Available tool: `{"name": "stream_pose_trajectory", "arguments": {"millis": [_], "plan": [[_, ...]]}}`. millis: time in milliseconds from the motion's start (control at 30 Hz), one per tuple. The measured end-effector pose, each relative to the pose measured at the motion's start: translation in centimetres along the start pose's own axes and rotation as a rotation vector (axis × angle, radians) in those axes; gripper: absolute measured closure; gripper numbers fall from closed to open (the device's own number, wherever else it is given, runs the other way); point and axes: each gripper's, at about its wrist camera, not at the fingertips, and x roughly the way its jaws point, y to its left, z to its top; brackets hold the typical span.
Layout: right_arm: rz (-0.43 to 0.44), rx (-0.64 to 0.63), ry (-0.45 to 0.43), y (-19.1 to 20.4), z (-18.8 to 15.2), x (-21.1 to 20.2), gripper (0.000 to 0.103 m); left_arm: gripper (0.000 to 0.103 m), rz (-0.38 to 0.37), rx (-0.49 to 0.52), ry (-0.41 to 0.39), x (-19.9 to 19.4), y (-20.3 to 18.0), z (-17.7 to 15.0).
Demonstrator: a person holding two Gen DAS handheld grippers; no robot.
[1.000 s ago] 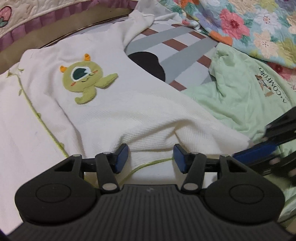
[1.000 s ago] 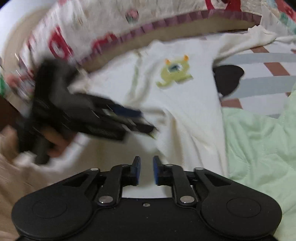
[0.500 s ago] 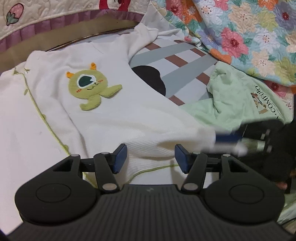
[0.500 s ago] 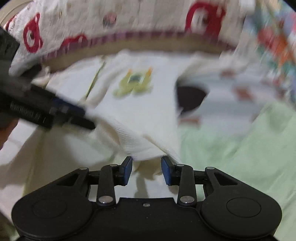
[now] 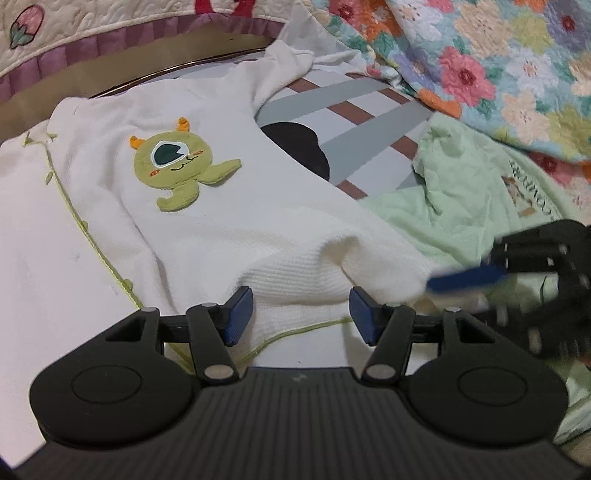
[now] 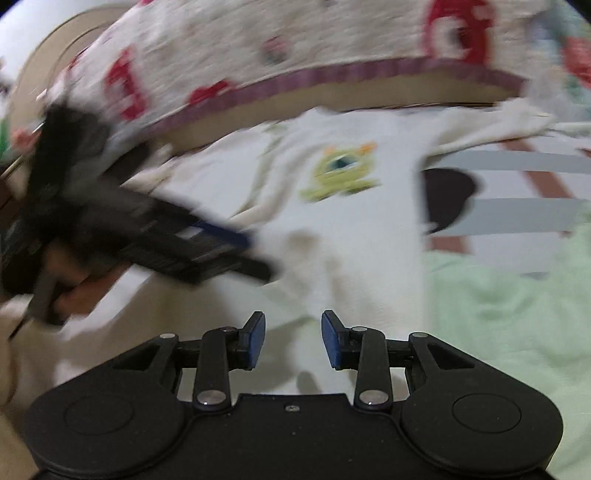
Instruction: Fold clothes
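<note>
On the bed, over a striped sheet: a white knit top lies spread, monster patch face up. Long axis runs from the hem just ahead of the left gripper away toward the neckline near the quilted bumper at the far edge; one sleeve reaches off to the far right, up toward the floral quilt. A ridge of hem fabric is bunched between and just beyond the left fingers.

Left gripper: jaws spread wide, blue pads either side of the hem fold, nothing pinched. Right gripper: jaws parted, gap narrower than the left's, pads over white cloth, not closed on it (in the left view it shows only as a blurred dark shape with one blue finger at the hem's right corner; contact there cannot be told). A hand grips the left tool in the right view, motion-blurred.

Pale green garment lies crumpled just right of the top, touching its edge; printed lettering partly legible.

Against half a second ago: right jaws have opened further, and further still than a second ago, when they were nearly together. Left jaws unchanged. The hem ridge stands higher and nearer the left pads. Right view has swung leftward, monster patch now right of centre.
</note>
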Motion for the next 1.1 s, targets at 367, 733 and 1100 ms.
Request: {"name": "stream_pose_trajectory", "arguments": {"millis": [367,733,1100], "plan": [[-0.151,0.143,0.036,-1.6,-1.0,3.4,0.051,0.046,0.027,-0.049,-0.052,-1.1,0.9,0.3],[-0.004,0.162,0.018,-1.3,-0.7,4.7,0.096,0.046,0.102,-0.040,-0.081,-1.9,1.3,0.1],[0.607,0.473,0.246,1.3,-1.3,0.5,0.096,0.046,0.034,-0.011,-0.077,-5.2,1.6,1.5]]}}
